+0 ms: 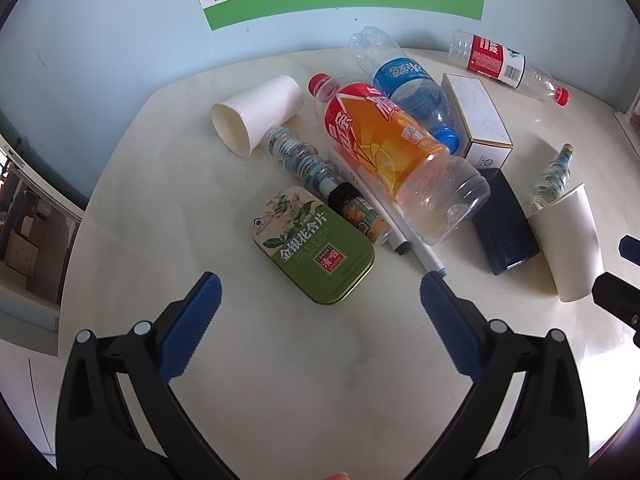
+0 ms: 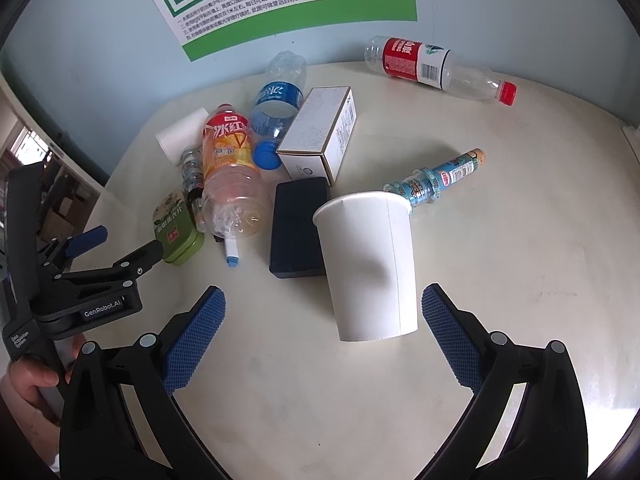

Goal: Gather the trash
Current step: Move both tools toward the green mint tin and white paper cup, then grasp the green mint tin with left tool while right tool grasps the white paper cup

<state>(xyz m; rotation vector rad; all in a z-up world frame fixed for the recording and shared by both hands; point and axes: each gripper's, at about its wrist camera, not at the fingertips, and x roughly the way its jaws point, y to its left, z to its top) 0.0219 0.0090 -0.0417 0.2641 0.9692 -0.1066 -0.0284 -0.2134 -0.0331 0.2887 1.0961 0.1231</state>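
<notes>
Pale blue wall with a green-bordered poster (image 2: 296, 4) backs a round cream tabletop (image 2: 500, 240) strewn with trash; the orange-labelled bottle (image 1: 392, 148) lies on its side near the middle, its long axis running from the far left toward the near right, red cap toward the wall and clear base toward the near edge; a blue-labelled bottle (image 1: 412, 88) leans across it, blue cap pointing to the near edge; a red-labelled bottle (image 2: 432, 66) lies along the far right edge, cap to the right; the green tin (image 1: 314, 246) lies flat toward the near left edge, just in front of the left gripper (image 1: 320, 292); 1 paper cup (image 2: 372, 264) lies tipped with its mouth toward the wall and its base toward the near edge, just ahead of the right gripper (image 2: 322, 308); a second paper cup (image 1: 256, 114) lies at the far left, mouth to the left; a white box (image 2: 320, 136) and a dark case (image 2: 298, 228) lie between the bottles and the near cup. Both grippers' jaws stand wide apart, holding and touching nothing.
</notes>
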